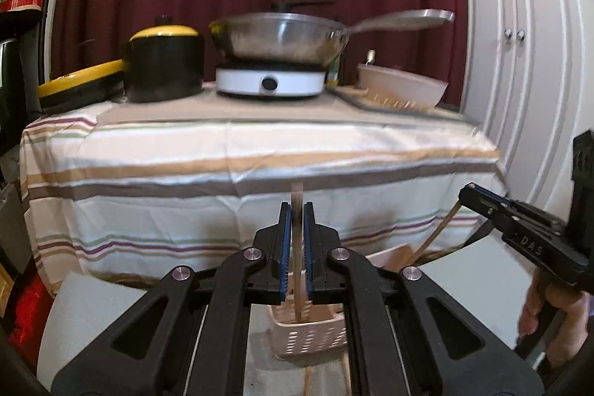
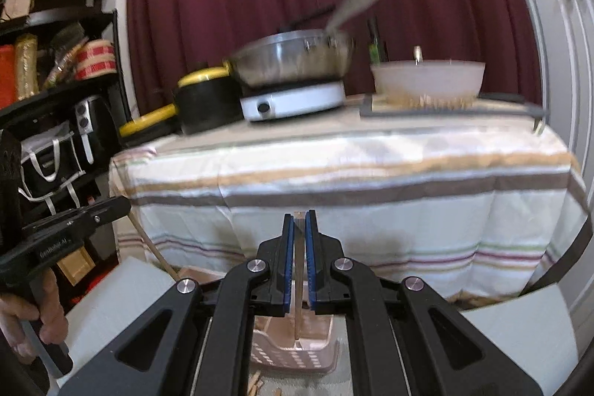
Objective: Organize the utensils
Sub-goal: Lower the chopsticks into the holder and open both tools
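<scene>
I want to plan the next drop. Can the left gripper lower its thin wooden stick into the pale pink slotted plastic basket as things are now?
Probably yes. The left gripper holds the thin wooden stick upright, its lower end already over the pale pink slotted plastic basket. Nothing seems to block the way down.

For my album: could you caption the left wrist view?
Left gripper lowers a wooden stick into the basket; right gripper holds another.

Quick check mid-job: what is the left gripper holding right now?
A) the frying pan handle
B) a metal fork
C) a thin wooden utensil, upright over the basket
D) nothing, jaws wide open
C: the left gripper has its jaws closed on a wooden utensil standing upright above the perforated plastic basket.
</scene>
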